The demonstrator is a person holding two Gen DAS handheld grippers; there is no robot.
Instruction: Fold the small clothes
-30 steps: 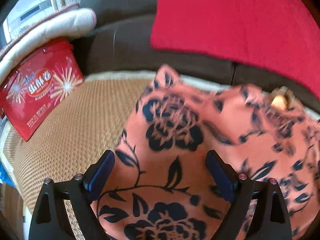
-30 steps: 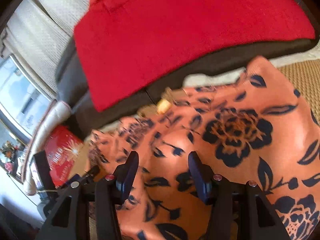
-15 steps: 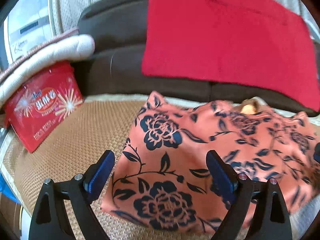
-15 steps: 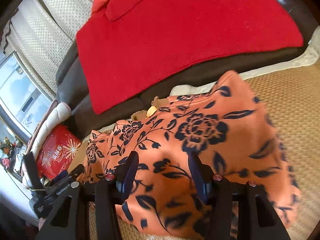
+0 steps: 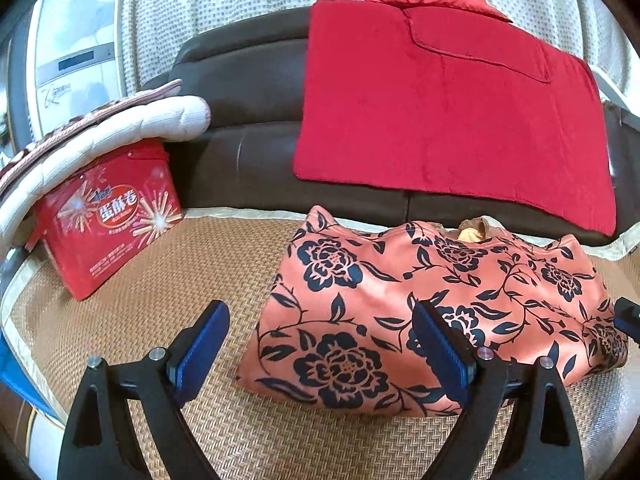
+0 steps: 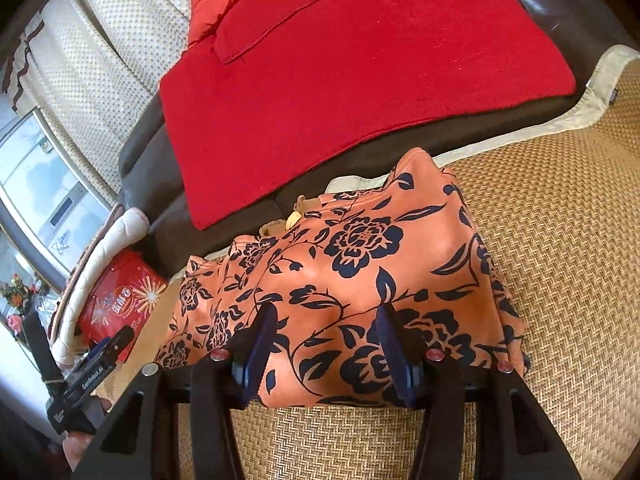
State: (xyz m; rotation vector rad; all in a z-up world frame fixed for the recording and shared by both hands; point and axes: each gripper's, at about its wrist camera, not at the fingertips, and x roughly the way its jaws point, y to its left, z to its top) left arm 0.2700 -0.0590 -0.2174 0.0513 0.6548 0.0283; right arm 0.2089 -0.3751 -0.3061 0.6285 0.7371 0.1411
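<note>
The left gripper [image 5: 320, 344] hovers level above the folded floral garment [image 5: 420, 312] on the woven mat [image 5: 160, 300], jaws spread wide, holding nothing. The right gripper [image 6: 326, 344] angles down over the cloth's near edge, jaws apart and empty.

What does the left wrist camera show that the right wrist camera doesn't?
Only the left wrist view shows the left tongs head-on, open and empty, and the red tin's front face square on.

Only the right wrist view shows the right tongs, open over the garment's near edge, and flowers at far left.

Both show the orange floral garment lying on the woven mat, the red blanket on the dark sofa, and the tin.
</note>
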